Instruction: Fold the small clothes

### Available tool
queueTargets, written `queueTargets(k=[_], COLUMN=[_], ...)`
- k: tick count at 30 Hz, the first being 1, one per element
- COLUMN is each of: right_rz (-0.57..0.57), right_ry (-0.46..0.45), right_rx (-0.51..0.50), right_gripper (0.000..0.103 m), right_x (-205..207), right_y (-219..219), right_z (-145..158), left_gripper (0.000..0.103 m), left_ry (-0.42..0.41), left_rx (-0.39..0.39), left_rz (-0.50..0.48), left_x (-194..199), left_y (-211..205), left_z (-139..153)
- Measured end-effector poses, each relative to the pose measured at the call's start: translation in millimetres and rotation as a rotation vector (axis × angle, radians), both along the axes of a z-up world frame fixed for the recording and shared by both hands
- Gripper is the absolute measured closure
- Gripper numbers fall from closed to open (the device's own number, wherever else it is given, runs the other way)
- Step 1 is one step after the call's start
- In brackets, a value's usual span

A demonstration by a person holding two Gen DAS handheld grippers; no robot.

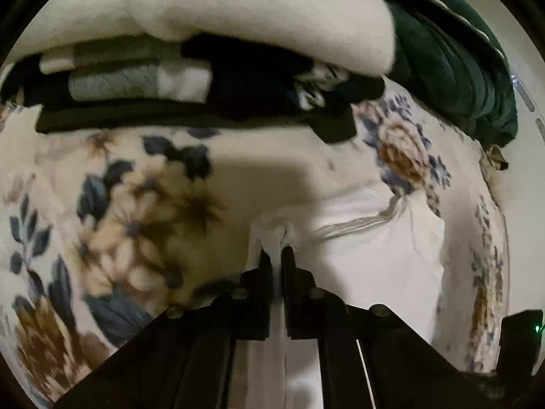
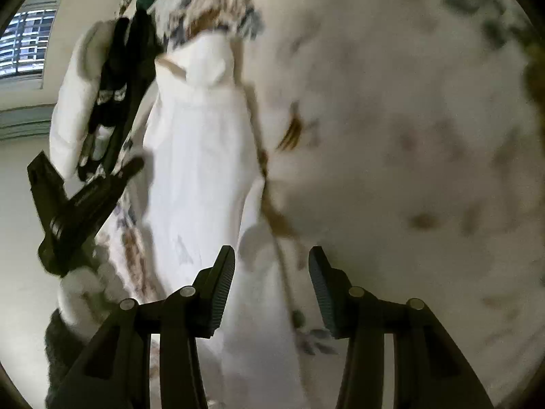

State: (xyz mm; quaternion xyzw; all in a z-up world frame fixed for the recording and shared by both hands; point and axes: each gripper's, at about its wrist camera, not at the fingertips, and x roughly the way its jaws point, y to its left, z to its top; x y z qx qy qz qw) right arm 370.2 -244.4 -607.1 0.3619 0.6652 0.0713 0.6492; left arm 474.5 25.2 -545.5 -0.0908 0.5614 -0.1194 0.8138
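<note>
My left claw (image 1: pixel 276 252) is pressed together on a fold of the white garment (image 1: pixel 368 238), the cloth pinched between its two black fingers (image 1: pixel 264 262). From there the garment spreads away toward 2 o'clock across the flowered blanket (image 1: pixel 129 211), with a thin seam line running over it. At 12 o'clock, past a stretch of bare blanket, lies a stack of folded clothes (image 1: pixel 143 81) in grey, white and black, with a cream pillow (image 1: pixel 238 6) behind it and a dark green cloth (image 1: pixel 460 68) at 2 o'clock. My right claw (image 2: pixel 271 255) is spread wide, pinching nothing. In its view the white garment (image 2: pixel 204 156) runs long from 12 o'clock toward 6, its near end between the fingers, and the left claw (image 2: pixel 133 167) shows at 9 o'clock.
</note>
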Motion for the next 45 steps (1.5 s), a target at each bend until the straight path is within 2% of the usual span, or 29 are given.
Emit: queueTargets(k=[1, 2, 3, 7, 10, 11, 13, 14, 15, 16, 17, 18, 19, 20, 21, 23, 24, 25, 27, 29, 32, 33, 35, 36, 37, 38, 41, 43, 45], right_rz=[0.012, 0.031, 0.044, 0.018, 0.011, 0.006, -0.008, -0.005, -0.003, -0.004, -0.004, 0.001, 0.012, 0.028, 0.056, 0.12, 0.149, 0.16, 0.167, 0.152, 0.15, 0.146, 0.132, 0.122, 0.104, 0.093, 0.09, 0.09, 0.105], right_ry=[0.005, 0.011, 0.021, -0.002, 0.03, 0.039, 0.009, -0.018, -0.044, -0.066, -0.091, -0.109, -0.121, -0.133, -0.143, -0.154, -0.165, -0.177, -0.203, -0.196, -0.157, -0.143, -0.124, -0.121, -0.132, -0.14, -0.122, -0.108, -0.115], right_rx=[0.015, 0.016, 0.003, -0.088, -0.122, -0.117, -0.11, -0.113, -0.116, -0.109, -0.097, -0.099, -0.102, -0.111, -0.128, -0.177, -0.212, -0.249, -0.325, -0.349, -0.297, -0.28, -0.212, -0.195, -0.175, -0.153, -0.069, 0.011, 0.08], right_gripper=[0.062, 0.072, 0.098, 0.103, 0.103, 0.103, 0.1, 0.097, 0.084, 0.064, 0.058, 0.056, 0.056, 0.056, 0.056, 0.056, 0.064, 0.101, 0.102, 0.102, 0.102, 0.101, 0.094, 0.074, 0.053, 0.05, 0.048, 0.048, 0.043], right_x=[-1.7, -1.1, -2.6, -8.0, -6.7, -5.1, 3.1, 11.6, 20.8, 30.2, 43.5, 58.0, 68.9, 81.9, 96.5, 120.5, 131.1, 134.7, 144.8, 147.7, 144.2, 141.6, 136.8, 133.4, 130.2, 128.7, 130.9, 136.4, 142.0], right_y=[3.5, 9.8, 14.6, 8.6, -1.5, -6.6, -16.3, -17.9, -18.8, -17.9, -15.6, -11.8, -9.8, -5.0, 2.6, 15.4, 22.9, 24.2, 27.9, 23.7, 13.1, 9.3, -2.7, -11.7, -21.5, -27.6, -44.2, -45.2, -41.9], right_z=[-4.0, -8.9, -12.2, -7.7, -4.4, -2.9, 8.9, 16.5, 22.9, 26.4, 29.2, 30.3, 29.9, 29.4, 28.3, 24.2, 22.7, 24.3, 27.8, 27.6, 19.2, 17.2, 17.5, 19.2, 20.9, 20.2, 4.8, -9.8, -17.5], left_gripper=[0.1, 0.1, 0.1, 0.099, 0.094, 0.089, 0.063, 0.058, 0.057, 0.057, 0.059, 0.06, 0.065, 0.077, 0.098, 0.099, 0.099, 0.1, 0.1, 0.1, 0.097, 0.094, 0.077, 0.057, 0.041, 0.038, 0.039, 0.038, 0.04], left_ry=[-0.001, -0.001, 0.006, 0.04, 0.087, 0.092, 0.059, 0.036, 0.028, 0.037, 0.048, 0.054, 0.055, 0.041, 0.034, -0.011, -0.027, -0.04, -0.046, -0.016, 0.053, 0.065, 0.054, 0.05, 0.049, 0.056, 0.118, 0.116, 0.077], left_rx=[0.009, 0.02, 0.023, 0.017, -0.072, -0.096, -0.135, -0.148, -0.145, -0.131, -0.127, -0.12, -0.106, -0.102, -0.083, -0.056, -0.052, -0.042, -0.028, -0.018, -0.089, -0.109, -0.141, -0.164, -0.198, -0.217, -0.254, -0.243, -0.237], left_rz=[0.005, 0.017, 0.031, 0.035, 0.041, 0.047, 0.065, 0.069, 0.069, 0.065, 0.062, 0.057, 0.05, 0.036, 0.017, -0.009, -0.017, -0.024, -0.025, -0.004, 0.046, 0.052, 0.042, 0.026, 0.008, 0.003, -0.013, -0.025, -0.05], left_x=[-0.8, -2.2, -3.2, 6.1, 10.1, 10.4, 8.0, 7.5, 9.0, 12.5, 16.0, 18.4, 20.6, 21.8, 23.5, 24.0, 24.7, 25.7, 30.8, 41.0, 50.4, 49.8, 42.7, 39.6, 34.8, 31.1, 31.4, 33.5, 35.5], left_y=[3.8, 9.8, 16.3, 27.1, 34.4, 36.8, 45.3, 48.6, 49.4, 48.7, 47.5, 45.2, 42.2, 38.8, 33.6, 22.0, 17.1, 14.1, 13.1, 17.0, 33.1, 37.6, 45.6, 47.2, 49.9, 51.8, 48.9, 40.2, 28.9], left_z=[-1.0, -2.9, -4.6, -8.3, -2.9, 1.7, 14.3, 18.6, 19.4, 17.3, 14.2, 12.2, 10.6, 10.6, 10.2, 12.9, 13.7, 14.8, 12.5, 2.6, -2.7, -0.3, 9.2, 10.4, 9.9, 6.2, -14.9, -21.4, -17.4])
